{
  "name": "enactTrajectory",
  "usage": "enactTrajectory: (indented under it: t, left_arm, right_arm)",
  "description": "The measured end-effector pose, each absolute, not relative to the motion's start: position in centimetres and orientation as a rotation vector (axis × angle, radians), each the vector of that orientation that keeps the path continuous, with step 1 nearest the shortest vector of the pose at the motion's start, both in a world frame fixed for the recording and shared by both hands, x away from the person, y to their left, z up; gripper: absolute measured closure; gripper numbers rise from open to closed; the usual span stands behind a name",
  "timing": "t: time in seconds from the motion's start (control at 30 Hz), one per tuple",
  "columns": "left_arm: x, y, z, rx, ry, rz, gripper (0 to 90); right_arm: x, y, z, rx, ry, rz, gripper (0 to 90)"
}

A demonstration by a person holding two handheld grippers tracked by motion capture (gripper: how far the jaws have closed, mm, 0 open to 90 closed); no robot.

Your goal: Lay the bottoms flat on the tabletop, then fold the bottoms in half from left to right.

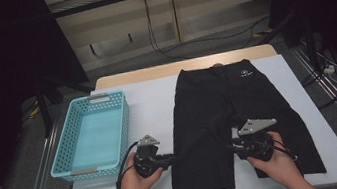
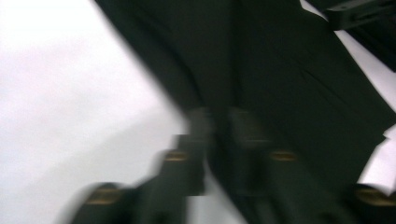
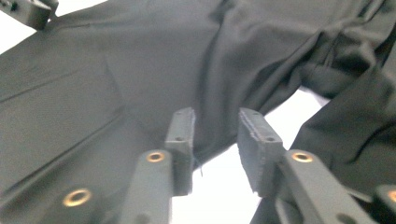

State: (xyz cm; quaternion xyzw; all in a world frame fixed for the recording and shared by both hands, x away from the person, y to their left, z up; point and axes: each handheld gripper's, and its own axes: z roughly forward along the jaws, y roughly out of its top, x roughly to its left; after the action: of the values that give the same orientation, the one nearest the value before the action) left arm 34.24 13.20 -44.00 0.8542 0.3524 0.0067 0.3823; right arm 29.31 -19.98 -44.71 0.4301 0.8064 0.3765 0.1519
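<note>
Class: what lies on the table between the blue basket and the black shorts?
In the high view, bare white table separates basket and shorts; nearer the person, the left gripper crosses that strip.
</note>
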Motion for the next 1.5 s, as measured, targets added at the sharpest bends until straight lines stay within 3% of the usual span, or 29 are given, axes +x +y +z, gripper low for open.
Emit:
enactTrajectory:
  t: [0.1, 0.23, 0.47, 0.67, 1.07, 1.5]
  left_arm:
    - [34.4, 13.2, -44.1, 2.169, 0.902, 0.062, 49.1]
    - [34.6, 13.1, -44.1, 2.155, 0.901, 0.066, 35.5]
    - [34.8, 13.2, -44.2, 2.154, 0.898, 0.095, 23.9]
    - [35.0, 12.9, -44.0, 2.151, 0.897, 0.118, 20.3]
    - [35.6, 12.0, -44.2, 2.166, 0.895, 0.139, 19.6]
    - [36.9, 10.8, -45.0, 2.188, 0.946, 0.184, 31.4]
  right_arm:
    - [29.3, -20.0, -44.4, 1.236, 2.275, 1.100, 51.7]
    - [29.4, -20.0, -44.3, 1.243, 2.242, 1.119, 40.2]
    - [29.5, -20.0, -44.3, 1.271, 2.203, 1.132, 28.8]
    - [29.7, -20.0, -44.1, 1.271, 2.179, 1.148, 22.5]
    - [29.3, -20.5, -43.8, 1.282, 2.151, 1.147, 19.9]
    - [29.7, -20.5, -44.0, 1.283, 2.148, 1.142, 19.6]
